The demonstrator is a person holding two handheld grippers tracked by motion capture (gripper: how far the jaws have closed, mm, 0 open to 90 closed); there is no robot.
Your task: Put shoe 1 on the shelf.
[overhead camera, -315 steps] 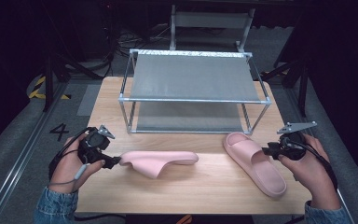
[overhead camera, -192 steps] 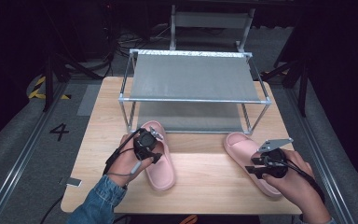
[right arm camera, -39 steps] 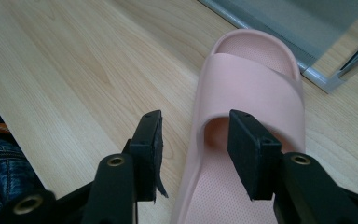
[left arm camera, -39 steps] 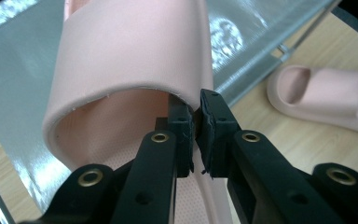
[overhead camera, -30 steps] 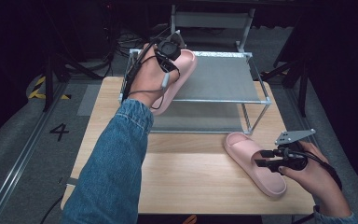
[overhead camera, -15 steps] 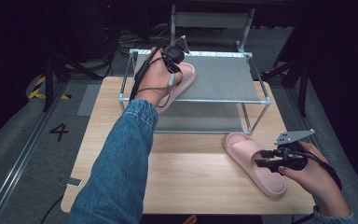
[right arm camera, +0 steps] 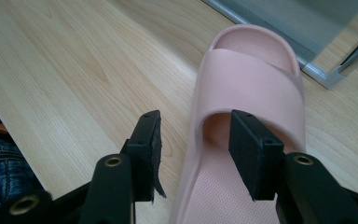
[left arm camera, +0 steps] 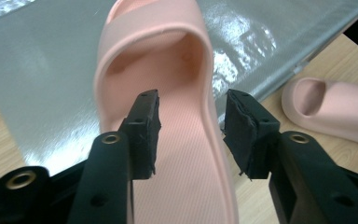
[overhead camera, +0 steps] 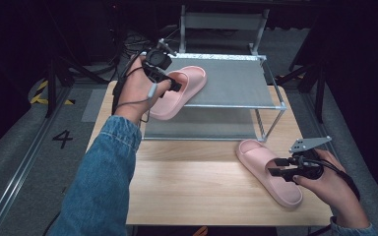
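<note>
One pink slipper [overhead camera: 184, 91] lies on the top shelf of the metal rack [overhead camera: 236, 83], its heel sticking out over the shelf's front left edge. My left gripper [overhead camera: 177, 86] is at that heel. In the left gripper view it [left arm camera: 191, 135] is open, with the slipper's [left arm camera: 168, 70] side rim between the jaws and untouched. A second pink slipper [overhead camera: 253, 152] rests on the wooden table [overhead camera: 197, 187] at the right. My right gripper [overhead camera: 273, 169] is open astride its rim. In the right gripper view [right arm camera: 196, 144], one jaw is inside the slipper [right arm camera: 251, 79] and the other is over the table.
The rack has a lower shelf [overhead camera: 202, 125] under the top one, and its front right leg [overhead camera: 268, 128] stands close to the second slipper. A chair [overhead camera: 221, 22] stands behind the rack. Dark floor with cables surrounds the table.
My left gripper has brought the first slipper down and nearer, onto the top shelf. The right gripper and the second slipper have stayed where they were.
</note>
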